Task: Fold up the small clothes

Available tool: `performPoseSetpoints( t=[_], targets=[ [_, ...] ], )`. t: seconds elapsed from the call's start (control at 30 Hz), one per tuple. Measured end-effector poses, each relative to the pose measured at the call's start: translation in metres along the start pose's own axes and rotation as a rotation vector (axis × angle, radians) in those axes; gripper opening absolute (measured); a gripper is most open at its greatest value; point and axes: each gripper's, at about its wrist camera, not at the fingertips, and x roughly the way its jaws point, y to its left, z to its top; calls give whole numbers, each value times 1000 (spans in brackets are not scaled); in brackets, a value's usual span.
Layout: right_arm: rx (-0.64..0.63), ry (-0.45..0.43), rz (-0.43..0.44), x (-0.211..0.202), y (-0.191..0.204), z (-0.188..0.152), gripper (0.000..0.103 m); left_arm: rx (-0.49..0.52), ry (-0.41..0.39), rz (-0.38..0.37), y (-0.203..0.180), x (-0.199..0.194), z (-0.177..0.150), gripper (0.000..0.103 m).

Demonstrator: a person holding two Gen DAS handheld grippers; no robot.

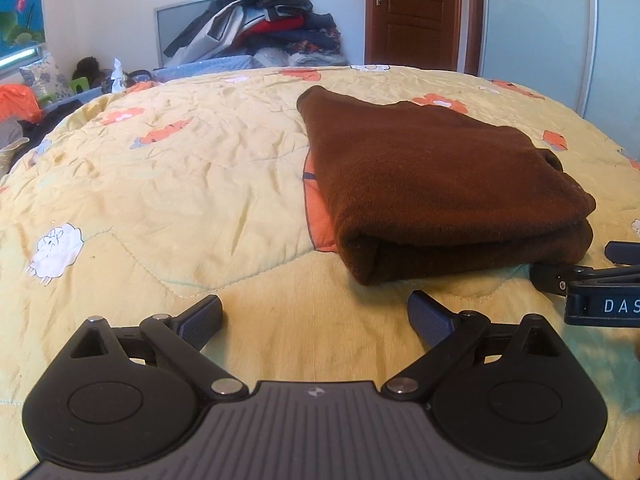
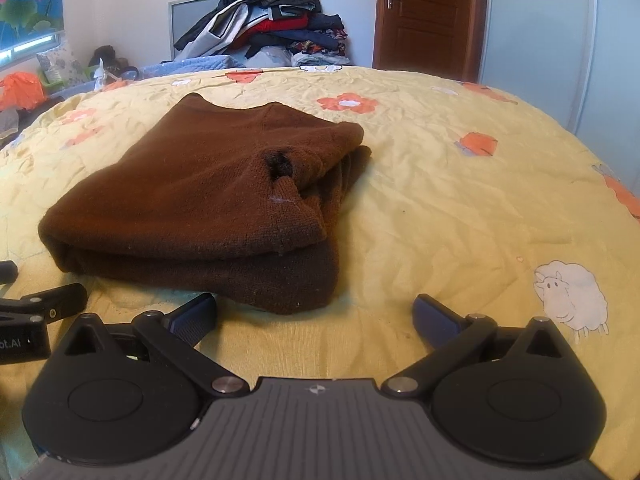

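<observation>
A brown knitted garment (image 1: 436,184) lies folded in a thick rectangle on the yellow quilt (image 1: 160,184). It also shows in the right wrist view (image 2: 192,208), with a sleeve or cuff end lying on top at its right side. My left gripper (image 1: 315,316) is open and empty, just in front of the garment's near left corner. My right gripper (image 2: 315,314) is open and empty, at the garment's near right corner. Each gripper shows at the edge of the other's view: the right one (image 1: 592,284), the left one (image 2: 36,308).
The quilt (image 2: 460,208) has orange flowers and white sheep printed on it. A tall pile of mixed clothes (image 1: 260,20) stands behind the bed. A brown door (image 1: 416,12) and a white wardrobe (image 1: 536,28) are at the back right. Orange and dark items (image 1: 20,108) lie at the far left.
</observation>
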Motion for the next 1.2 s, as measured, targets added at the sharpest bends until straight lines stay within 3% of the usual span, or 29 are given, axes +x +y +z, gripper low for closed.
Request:
performPoseSetpoints(
  t=[1.2],
  targets=[
    [0, -3, 1, 0, 0, -1, 103, -6, 4, -18, 4, 3, 0, 103]
  ],
)
